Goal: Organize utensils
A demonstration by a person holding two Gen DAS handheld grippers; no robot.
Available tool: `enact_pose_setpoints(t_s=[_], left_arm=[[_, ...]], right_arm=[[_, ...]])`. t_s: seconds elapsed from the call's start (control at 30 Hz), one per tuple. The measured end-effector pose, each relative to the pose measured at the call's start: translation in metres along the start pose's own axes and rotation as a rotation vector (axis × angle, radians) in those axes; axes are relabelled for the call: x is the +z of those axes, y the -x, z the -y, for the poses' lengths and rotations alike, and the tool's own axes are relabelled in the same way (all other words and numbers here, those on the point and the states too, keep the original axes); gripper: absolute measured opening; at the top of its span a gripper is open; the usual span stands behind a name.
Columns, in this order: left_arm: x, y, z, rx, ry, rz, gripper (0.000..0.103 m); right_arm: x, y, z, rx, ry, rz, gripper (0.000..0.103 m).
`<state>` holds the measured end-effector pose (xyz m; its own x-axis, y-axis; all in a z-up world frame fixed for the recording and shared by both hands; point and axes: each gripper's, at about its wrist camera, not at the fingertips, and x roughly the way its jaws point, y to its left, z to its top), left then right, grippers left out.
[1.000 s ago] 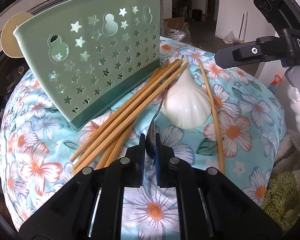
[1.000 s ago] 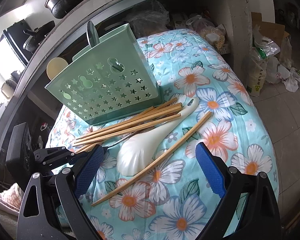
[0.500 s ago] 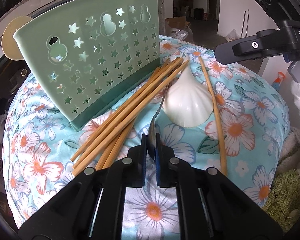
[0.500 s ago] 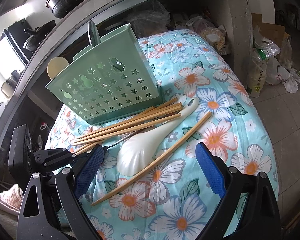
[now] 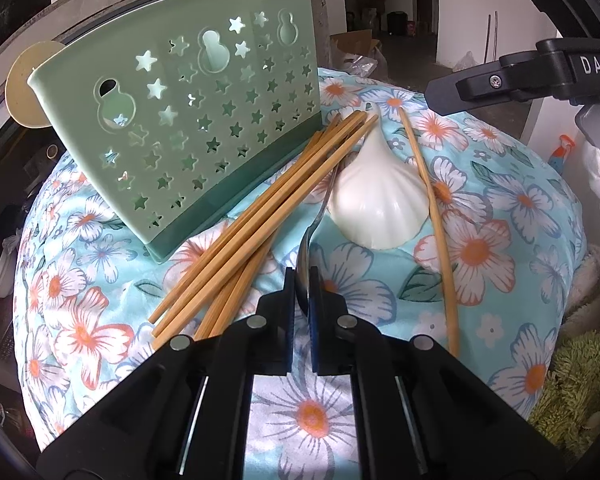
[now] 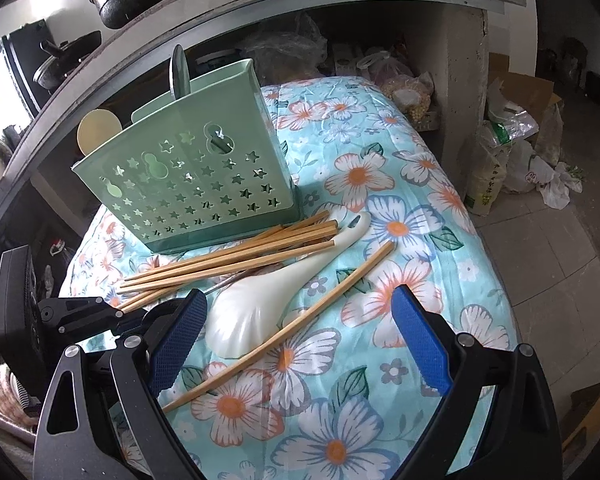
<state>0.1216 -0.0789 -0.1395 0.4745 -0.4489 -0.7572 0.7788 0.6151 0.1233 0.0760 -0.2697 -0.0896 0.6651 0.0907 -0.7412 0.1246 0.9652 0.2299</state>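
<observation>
My left gripper [image 5: 301, 280]: fingers clenched on the metal spoon [image 5: 309, 236], unchanged over the past second, bowl end not yet lifted. Right gripper [image 6: 296, 324]: released wide above white ladle [image 6: 260, 300]. Beyond: chopsticks [image 5: 260, 216] beside green holder [image 5: 188, 128] on floral cloth [image 5: 500, 240]; sorting barely begun.

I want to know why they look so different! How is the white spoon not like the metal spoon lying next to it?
The white spoon is broad, chunky and glossy white; the metal spoon is thin, narrow and silvery. The white spoon lies free on the flowered cloth; the metal spoon is pinched at one end by the left gripper, jaws shut on it. Both lie beside the wooden chopsticks, in front of the green utensil holder.
</observation>
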Motion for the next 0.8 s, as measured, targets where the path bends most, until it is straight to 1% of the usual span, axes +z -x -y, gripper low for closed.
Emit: enact_pose_setpoints(t_s=[0.1,0.13,0.17,0.33,0.47,0.6,0.8], left_arm=[[0.000,0.000,0.000,0.000,0.000,0.000,0.005],[0.000,0.000,0.000,-0.001,0.000,0.001,0.005],[0.000,0.000,0.000,0.000,-0.001,0.000,0.005],[0.000,0.000,0.000,-0.001,-0.001,0.000,0.005],[0.000,0.000,0.000,0.001,-0.001,0.000,0.005],[-0.002,0.001,-0.002,0.008,0.001,-0.001,0.005],[-0.003,0.002,-0.004,0.015,0.001,-0.001,0.005]], right_arm=[[0.000,0.000,-0.001,-0.041,0.010,0.000,0.091],[0.000,0.000,-0.002,-0.055,0.015,0.001,0.095],[0.000,0.001,-0.002,-0.063,0.021,0.006,0.096],[0.000,0.011,-0.004,-0.110,0.063,0.060,0.096],[0.001,0.016,-0.005,-0.166,0.091,0.106,0.096],[0.000,0.018,-0.004,-0.171,0.106,0.137,0.096],[-0.001,0.017,-0.007,-0.166,0.133,0.148,0.096]])
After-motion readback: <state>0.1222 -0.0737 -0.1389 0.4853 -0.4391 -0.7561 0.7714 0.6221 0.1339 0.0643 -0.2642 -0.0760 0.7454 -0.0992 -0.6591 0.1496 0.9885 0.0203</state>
